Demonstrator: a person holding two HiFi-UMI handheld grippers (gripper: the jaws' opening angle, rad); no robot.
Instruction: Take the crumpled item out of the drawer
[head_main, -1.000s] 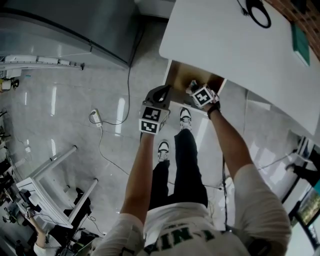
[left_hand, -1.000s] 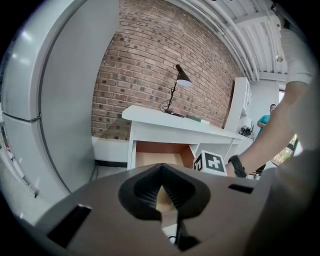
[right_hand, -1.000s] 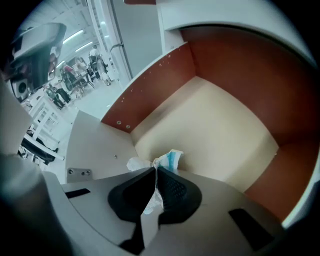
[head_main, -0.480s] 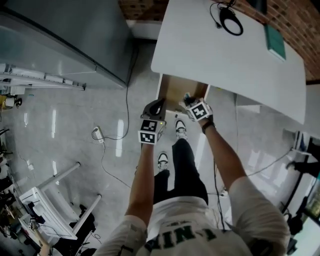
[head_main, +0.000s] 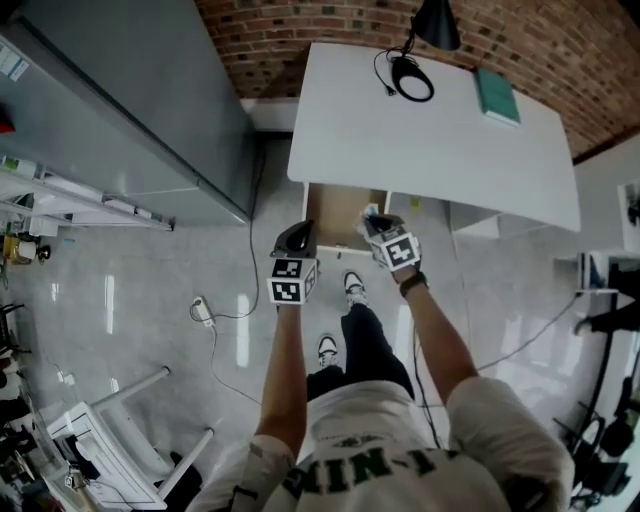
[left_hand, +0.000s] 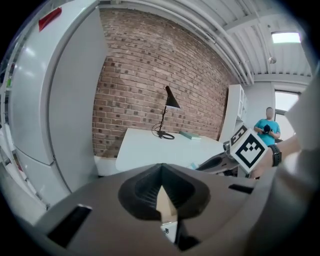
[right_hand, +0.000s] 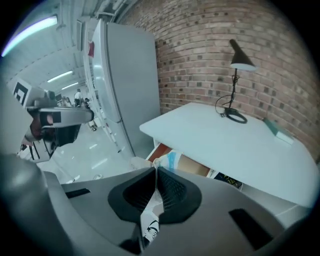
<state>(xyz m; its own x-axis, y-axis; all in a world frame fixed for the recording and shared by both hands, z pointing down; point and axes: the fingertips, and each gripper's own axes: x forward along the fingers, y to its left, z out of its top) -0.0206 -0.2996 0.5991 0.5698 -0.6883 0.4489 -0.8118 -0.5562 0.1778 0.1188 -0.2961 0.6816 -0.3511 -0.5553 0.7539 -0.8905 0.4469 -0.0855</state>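
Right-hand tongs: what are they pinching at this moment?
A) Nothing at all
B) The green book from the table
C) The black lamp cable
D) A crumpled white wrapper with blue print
D: in the right gripper view the right tongs are shut on a crumpled white wrapper with blue print, which sticks out past their tips, with the open drawer beyond.

White-and-blue crumpled item (right_hand: 166, 161), white table (head_main: 430, 150)

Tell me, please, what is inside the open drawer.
The drawer shows its wooden bottom; the right gripper holds the crumpled item above it. The tabletop covers its back.
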